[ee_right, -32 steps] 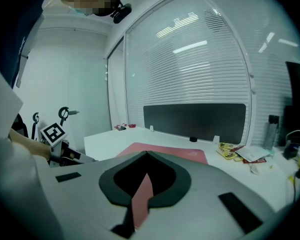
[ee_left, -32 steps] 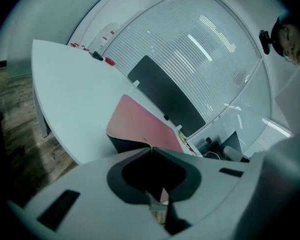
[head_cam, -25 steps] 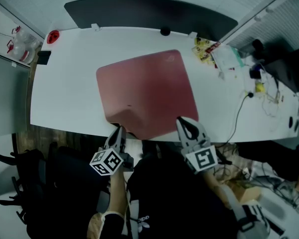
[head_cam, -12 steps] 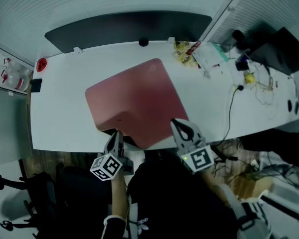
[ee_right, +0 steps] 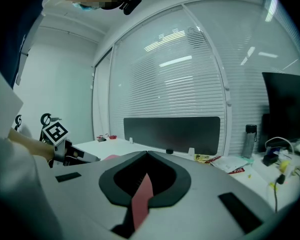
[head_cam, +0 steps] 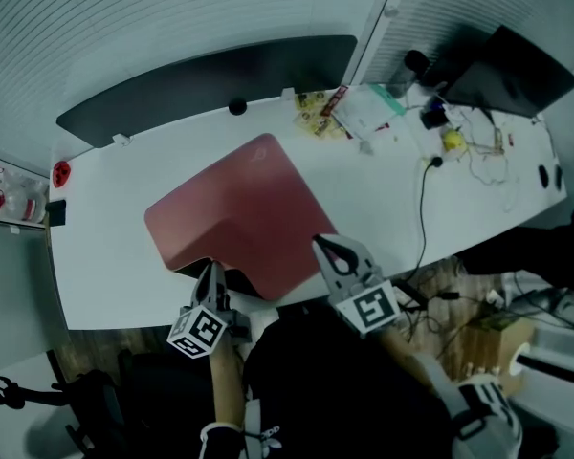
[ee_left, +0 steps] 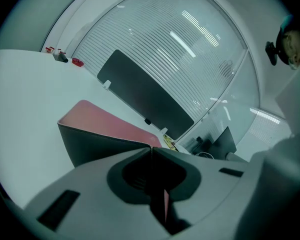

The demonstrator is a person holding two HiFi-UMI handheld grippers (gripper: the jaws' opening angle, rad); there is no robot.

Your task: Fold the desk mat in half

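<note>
A white desk (head_cam: pixel 105 247) in a room with blinds was seen from above, the pink desk mat (head_cam: pixel 239 208) lying toward its front edge.
The mat's near edge was gripped at both ends. The left gripper (head_cam: pixel 209 270) was clamped on the near-left corner, which was held up off the desk so that the dark underside (ee_left: pixel 90 149) was shown. The right gripper (head_cam: pixel 327 249) was clamped on the near-right corner, a thin pink strip (ee_right: pixel 141 199) being pinched between its jaws. A dark partition panel (head_cam: pixel 201 75) was set along the far edge, with papers (head_cam: pixel 364 108) to the right.
</note>
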